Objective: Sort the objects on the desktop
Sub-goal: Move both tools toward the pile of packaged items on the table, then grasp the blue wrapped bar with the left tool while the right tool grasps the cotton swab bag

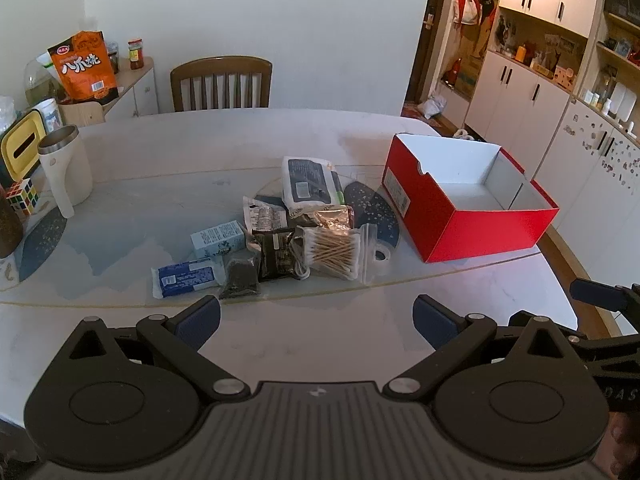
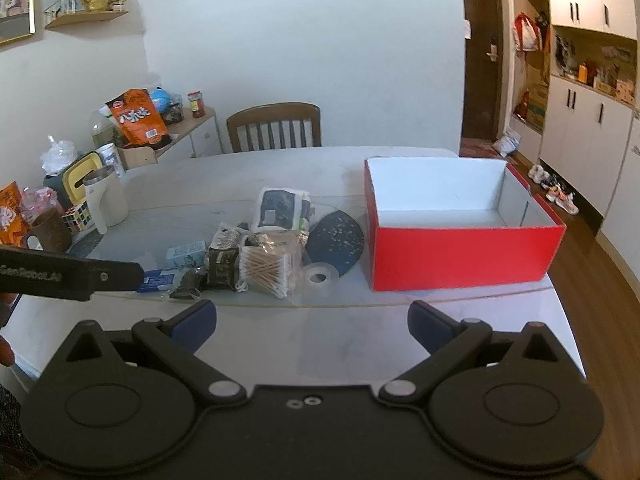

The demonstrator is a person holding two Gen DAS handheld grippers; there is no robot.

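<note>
I hold both the left tongs (image 1: 316,314) and right tongs (image 2: 312,320) spread apart above the glossy marble worktop (image 1: 280,344), facing crinkly packets, a clear bag of wooden cotton swabs (image 1: 334,250) and the rectangular red cardboard box (image 1: 468,204).

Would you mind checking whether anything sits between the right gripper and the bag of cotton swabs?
Nothing visible does. The right gripper is open over bare tabletop, and the bag of cotton swabs lies just ahead at the pile's near edge. A tape roll sits right beside it, not in the path.

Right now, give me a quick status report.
Left gripper open, right gripper open, both empty. Pile of small items unsorted. Red box empty. Nothing blocking.
</note>
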